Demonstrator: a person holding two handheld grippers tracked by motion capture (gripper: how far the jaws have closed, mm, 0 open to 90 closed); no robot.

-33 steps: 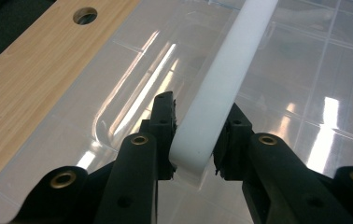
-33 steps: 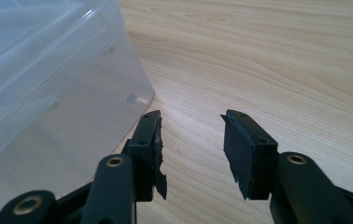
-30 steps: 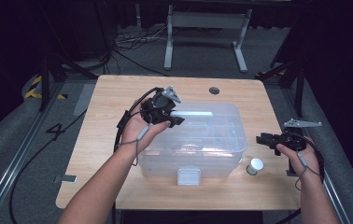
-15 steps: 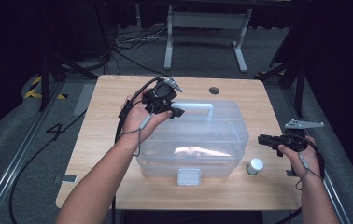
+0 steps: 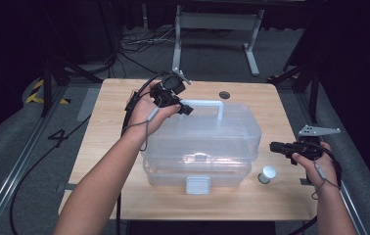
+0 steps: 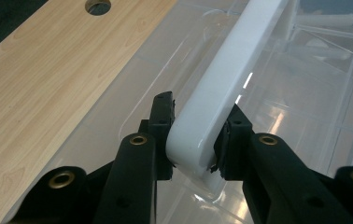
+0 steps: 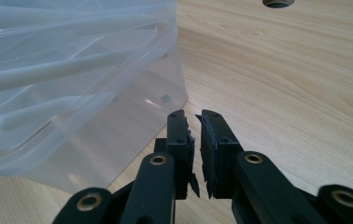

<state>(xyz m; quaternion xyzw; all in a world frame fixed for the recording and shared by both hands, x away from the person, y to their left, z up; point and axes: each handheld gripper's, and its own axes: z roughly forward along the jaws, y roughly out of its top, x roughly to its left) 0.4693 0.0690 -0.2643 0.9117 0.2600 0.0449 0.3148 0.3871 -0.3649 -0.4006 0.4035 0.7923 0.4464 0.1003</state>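
Since a second ago the left gripper (image 5: 185,108) has travelled from the near-left part of the lid up to the white handle (image 5: 203,104) at the far edge of the clear plastic box (image 5: 202,142), and the handle now stands raised where it earlier lay flat; the right gripper (image 5: 277,146) has barely shifted, hanging off the box's right end above the table (image 5: 100,127). Its jaws are together with only a sliver of gap and nothing between them, probably waiting clear so the other hand can work. From above, the left jaws are hard to read against the handle, but the left gripper view settles it: they are clamped on the handle (image 6: 216,93) near its corner, one jaw on each flat face, a hold that suits swinging it up or lifting the box. The high view alone gives the small grey-capped jar (image 5: 267,174) on the table by the box's near right corner, and the white latch (image 5: 197,184) at the front
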